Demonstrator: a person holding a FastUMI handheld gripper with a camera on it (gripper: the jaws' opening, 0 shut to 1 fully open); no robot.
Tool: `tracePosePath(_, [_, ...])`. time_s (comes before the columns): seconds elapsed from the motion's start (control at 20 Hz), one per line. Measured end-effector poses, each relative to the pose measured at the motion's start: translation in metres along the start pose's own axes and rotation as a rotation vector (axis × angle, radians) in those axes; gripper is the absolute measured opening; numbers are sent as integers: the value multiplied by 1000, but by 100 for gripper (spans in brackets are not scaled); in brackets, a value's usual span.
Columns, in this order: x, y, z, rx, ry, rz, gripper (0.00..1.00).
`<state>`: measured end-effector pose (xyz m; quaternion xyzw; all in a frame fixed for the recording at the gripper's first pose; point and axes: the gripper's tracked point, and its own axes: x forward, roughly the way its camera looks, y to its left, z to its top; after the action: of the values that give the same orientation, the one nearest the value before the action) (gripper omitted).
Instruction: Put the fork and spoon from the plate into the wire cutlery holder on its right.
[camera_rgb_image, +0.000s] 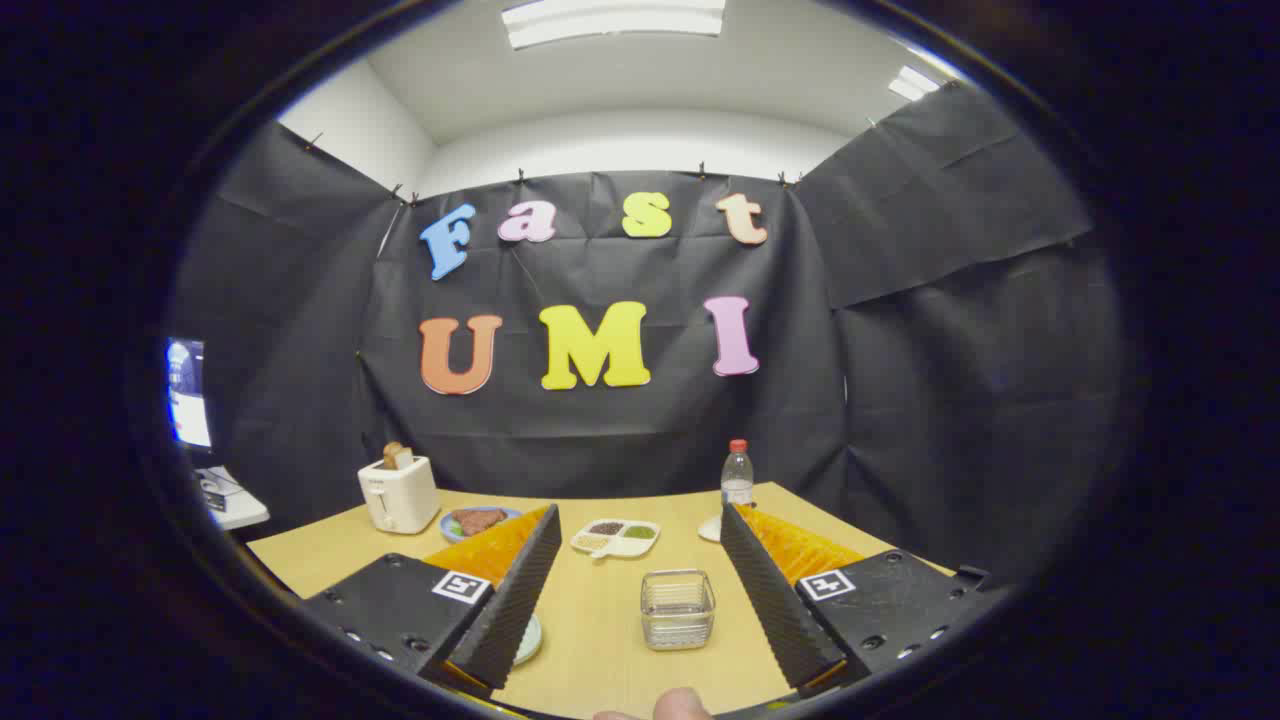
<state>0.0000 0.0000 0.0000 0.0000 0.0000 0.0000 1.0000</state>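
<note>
My gripper is open, its two fingers spread wide above the wooden table, with nothing between them. The wire cutlery holder stands on the table in the gap between the fingers, nearer the right one, and looks empty. The edge of a pale plate peeks out from under the left finger; most of it is hidden. The fork and spoon are hidden from me.
A white toaster with a slice in it stands at the back left, a blue plate of food beside it. A white divided dish sits mid-table, a water bottle behind the right finger. A fingertip shows below.
</note>
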Motion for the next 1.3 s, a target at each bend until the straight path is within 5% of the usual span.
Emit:
tracePosePath(0.75, [4, -43, 14, 45, -14, -23, 96])
tracePosePath(1.3, [1, -11, 17, -14, 23, 1, 96])
